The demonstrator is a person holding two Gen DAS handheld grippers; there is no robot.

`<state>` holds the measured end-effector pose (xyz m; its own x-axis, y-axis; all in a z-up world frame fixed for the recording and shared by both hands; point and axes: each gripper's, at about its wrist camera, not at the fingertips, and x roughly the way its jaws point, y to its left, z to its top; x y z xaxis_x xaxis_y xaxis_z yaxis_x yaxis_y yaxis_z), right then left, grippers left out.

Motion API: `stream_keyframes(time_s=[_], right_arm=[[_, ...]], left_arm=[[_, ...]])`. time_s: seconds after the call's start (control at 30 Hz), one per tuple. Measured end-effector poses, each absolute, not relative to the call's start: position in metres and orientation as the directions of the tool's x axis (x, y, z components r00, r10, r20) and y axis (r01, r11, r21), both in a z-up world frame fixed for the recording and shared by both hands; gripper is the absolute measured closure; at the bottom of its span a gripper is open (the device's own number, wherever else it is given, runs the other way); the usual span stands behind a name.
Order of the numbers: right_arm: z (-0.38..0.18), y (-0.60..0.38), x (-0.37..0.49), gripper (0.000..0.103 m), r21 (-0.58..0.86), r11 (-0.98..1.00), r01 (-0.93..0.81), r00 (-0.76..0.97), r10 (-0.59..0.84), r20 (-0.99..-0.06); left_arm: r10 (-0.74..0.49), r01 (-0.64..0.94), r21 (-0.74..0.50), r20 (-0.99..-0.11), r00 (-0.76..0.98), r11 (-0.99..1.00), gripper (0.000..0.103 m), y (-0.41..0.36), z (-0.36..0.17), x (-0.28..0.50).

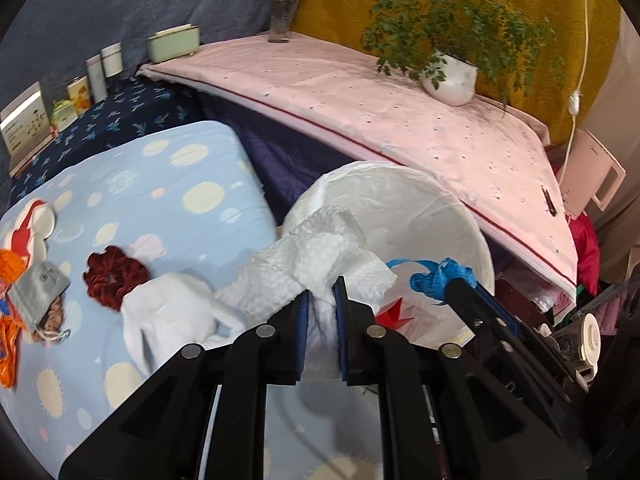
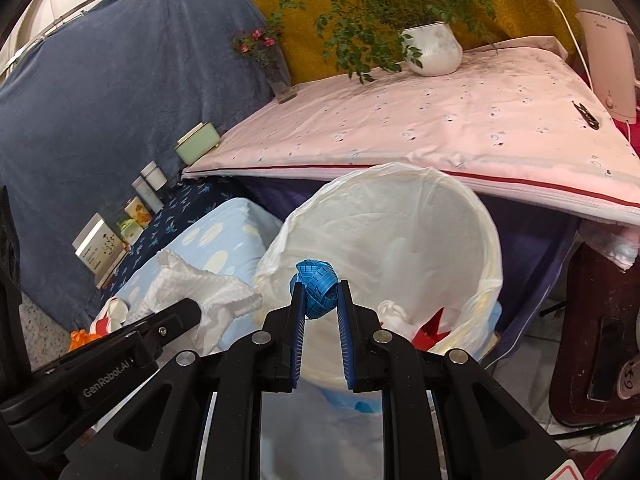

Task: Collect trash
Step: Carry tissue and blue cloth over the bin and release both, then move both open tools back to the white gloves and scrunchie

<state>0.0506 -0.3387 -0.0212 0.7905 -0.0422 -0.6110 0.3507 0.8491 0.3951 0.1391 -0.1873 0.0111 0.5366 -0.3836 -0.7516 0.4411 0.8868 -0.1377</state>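
Observation:
My left gripper (image 1: 322, 290) is shut on a crumpled white paper towel (image 1: 308, 264) and holds it at the near rim of a white-lined trash bin (image 1: 404, 208). My right gripper (image 2: 320, 288) is shut on a rolled blue measuring tape (image 2: 318, 284) and holds it over the bin's (image 2: 400, 220) near rim. Red and white scraps (image 2: 424, 326) lie inside the bin. The right gripper with the tape (image 1: 436, 276) also shows in the left wrist view. The left gripper with the towel (image 2: 192, 292) shows in the right wrist view.
A light-blue planet-print cover (image 1: 140, 208) holds a dark-red scrunchie (image 1: 114, 276), a white cloth (image 1: 168, 316), a grey pouch (image 1: 40, 292) and orange wrappers (image 1: 10, 344). A pink-covered table (image 1: 360, 100) with a potted plant (image 1: 452, 76) and vase (image 1: 282, 20) stands behind the bin.

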Motion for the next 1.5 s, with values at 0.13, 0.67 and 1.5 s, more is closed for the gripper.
stream_keyframes(time_s=[0.13, 0.67, 1.5], right_arm=[[-0.023, -0.351, 0.053, 0.088, 0.391, 0.842, 0.371, 0.788, -0.063, -0.612], [-0.027, -0.371, 0.066, 0.059, 0.363, 0.834, 0.415, 0.781, -0.122, -0.612], [-0.021, -0.317, 0.060, 0.043, 0.356, 0.872, 0.336, 0.780, -0.046, -0.624]], left_arm=[[-0.408, 0.475, -0.140, -0.747, 0.526, 0.869, 0.091, -0.205, 0.013, 0.143], [-0.463, 0.491, -0.208, -0.743, 0.483, 0.846, 0.056, -0.230, 0.005, 0.168], [-0.299, 0.290, -0.153, -0.768, 0.567, 0.945, 0.043, -0.139, -0.006, 0.163]])
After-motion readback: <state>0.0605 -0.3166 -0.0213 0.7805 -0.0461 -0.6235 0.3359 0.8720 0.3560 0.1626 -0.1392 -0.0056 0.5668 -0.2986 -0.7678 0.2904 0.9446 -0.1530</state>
